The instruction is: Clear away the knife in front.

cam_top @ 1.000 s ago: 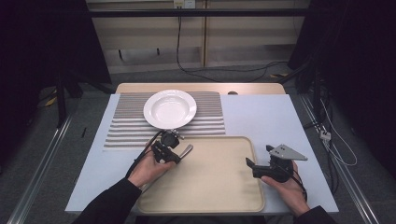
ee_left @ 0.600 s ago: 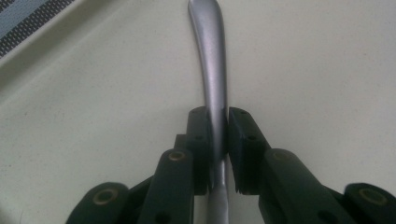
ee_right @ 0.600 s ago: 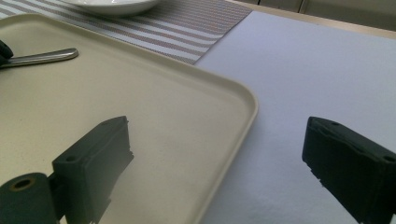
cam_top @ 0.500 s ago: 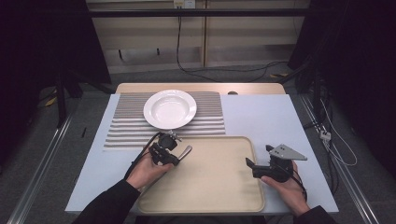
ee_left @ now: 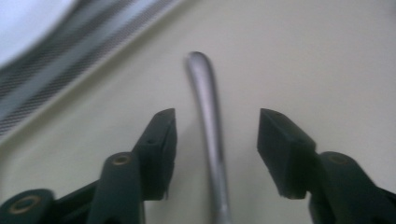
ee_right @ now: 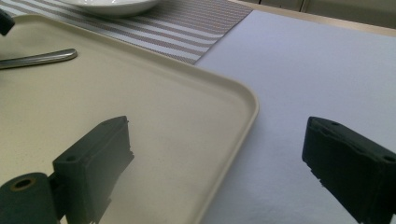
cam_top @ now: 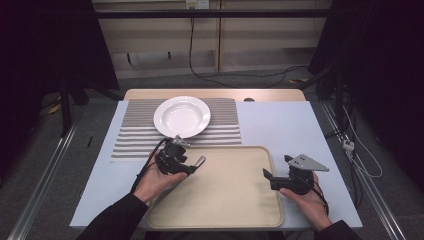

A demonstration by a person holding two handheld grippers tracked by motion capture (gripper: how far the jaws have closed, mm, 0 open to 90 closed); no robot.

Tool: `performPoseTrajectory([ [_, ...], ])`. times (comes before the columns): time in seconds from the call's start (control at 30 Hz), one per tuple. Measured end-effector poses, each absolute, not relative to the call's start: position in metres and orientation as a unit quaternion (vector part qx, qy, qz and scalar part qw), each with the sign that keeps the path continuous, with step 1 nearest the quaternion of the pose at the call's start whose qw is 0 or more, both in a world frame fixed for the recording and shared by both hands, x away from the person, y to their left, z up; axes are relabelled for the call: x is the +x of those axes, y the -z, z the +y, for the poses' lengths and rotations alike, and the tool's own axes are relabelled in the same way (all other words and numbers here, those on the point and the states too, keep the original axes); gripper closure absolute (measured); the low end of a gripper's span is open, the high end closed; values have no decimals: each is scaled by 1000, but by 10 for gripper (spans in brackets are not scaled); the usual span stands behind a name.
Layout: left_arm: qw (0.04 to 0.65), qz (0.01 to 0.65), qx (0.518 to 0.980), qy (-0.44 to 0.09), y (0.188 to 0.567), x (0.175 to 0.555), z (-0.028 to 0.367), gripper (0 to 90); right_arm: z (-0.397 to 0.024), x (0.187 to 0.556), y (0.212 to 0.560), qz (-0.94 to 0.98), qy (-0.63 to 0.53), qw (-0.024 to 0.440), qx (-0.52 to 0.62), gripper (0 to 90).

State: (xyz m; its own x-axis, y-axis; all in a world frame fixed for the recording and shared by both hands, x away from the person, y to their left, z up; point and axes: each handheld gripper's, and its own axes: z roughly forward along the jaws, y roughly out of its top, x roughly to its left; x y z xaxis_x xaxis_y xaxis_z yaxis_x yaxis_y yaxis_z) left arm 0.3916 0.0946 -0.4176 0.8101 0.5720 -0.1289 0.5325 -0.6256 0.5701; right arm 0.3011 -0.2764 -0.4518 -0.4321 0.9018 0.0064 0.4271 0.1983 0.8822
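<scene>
We see a beige tray (cam_top: pixel 225 200) on the table, a white plate (cam_top: pixel 181 116) behind it; our left gripper (ee_left: pixel 212 135), jaws apart, straddles a metal handle (ee_left: pixel 208 121); our right gripper (ee_right: pixel 219 163) gapes over the tray's edge

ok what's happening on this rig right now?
A person holds a gripper in each hand over a beige tray. The left gripper has its jaws open either side of a metal utensil handle, not clamped. The right gripper is open, straddling the tray's right edge. A white plate sits on the striped mat.
</scene>
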Motion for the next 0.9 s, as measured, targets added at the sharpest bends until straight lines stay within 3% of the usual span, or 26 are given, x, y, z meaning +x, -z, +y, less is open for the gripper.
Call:
performPoseTrajectory([
  [0.13,314,265,911,-30,421,382,86,591,-276,300,451,724,-437,272,458,83],
  [0.3,284,246,926,-44,430,379,77,856,-276,301,452,726,-436,274,456,85],
  [0.37,276,248,927,-49,434,379,77,900,-276,301,451,725,-436,273,457,85],
  [0.9,286,271,917,-59,438,381,81,900,-274,299,450,726,-436,277,455,84],
])
